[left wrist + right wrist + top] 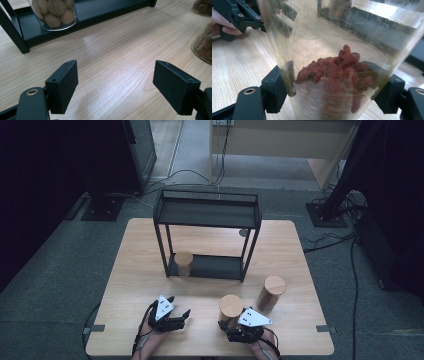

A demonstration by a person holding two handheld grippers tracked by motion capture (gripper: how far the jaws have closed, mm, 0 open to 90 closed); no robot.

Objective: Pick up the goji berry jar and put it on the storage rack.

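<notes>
The right tongs (334, 95) squeeze the low part of a glass jar (337, 62) of red berries near the front of the worktop (150, 270). It looks slippery and breakable, so hold low. The left tongs (115, 87) gape wide, empty

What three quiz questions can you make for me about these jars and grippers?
1. True or false: the left gripper holds a jar.
2. What does the right gripper clamp? A) jar of red dried fruit B) jar of round nuts C) nothing
3. Fill in: the jar of round nuts stands on the rack's ____ shelf.

Key: 1 false; 2 A; 3 bottom.
</notes>
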